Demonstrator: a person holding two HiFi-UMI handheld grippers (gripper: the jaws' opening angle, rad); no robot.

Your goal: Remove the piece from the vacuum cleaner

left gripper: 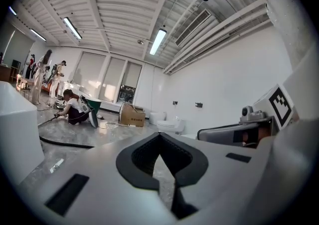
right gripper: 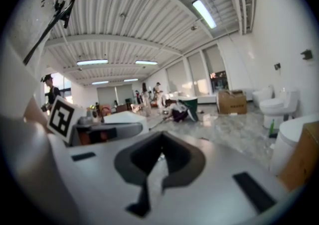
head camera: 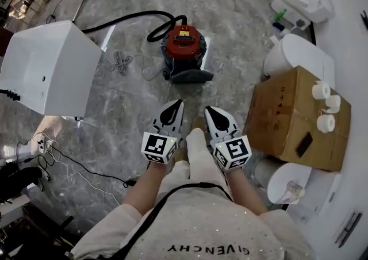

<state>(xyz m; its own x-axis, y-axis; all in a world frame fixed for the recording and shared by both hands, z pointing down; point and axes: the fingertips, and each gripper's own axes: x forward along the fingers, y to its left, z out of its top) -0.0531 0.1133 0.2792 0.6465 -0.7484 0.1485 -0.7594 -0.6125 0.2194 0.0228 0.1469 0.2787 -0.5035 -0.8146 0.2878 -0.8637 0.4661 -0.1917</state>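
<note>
A red and black canister vacuum cleaner [head camera: 183, 50] stands on the grey floor, its black hose [head camera: 123, 21] curving off to the upper left. Both grippers are held close to the person's body, well short of it. My left gripper [head camera: 174, 105] is shut and empty, pointing toward the vacuum. My right gripper [head camera: 210, 110] beside it is shut and empty too. In the left gripper view the left gripper [left gripper: 160, 138] has its jaws together, and the hose [left gripper: 65, 143] lies on the floor at left. The right gripper [right gripper: 160, 139] in its own view also has closed jaws.
A white box-shaped cabinet [head camera: 49, 66] stands at left. A cardboard box [head camera: 296, 118] with white rolls [head camera: 326, 106] on top sits at right, among white toilets [head camera: 305, 1]. Loose cables [head camera: 119, 62] lie near the vacuum. People [left gripper: 75, 108] work on the floor far off.
</note>
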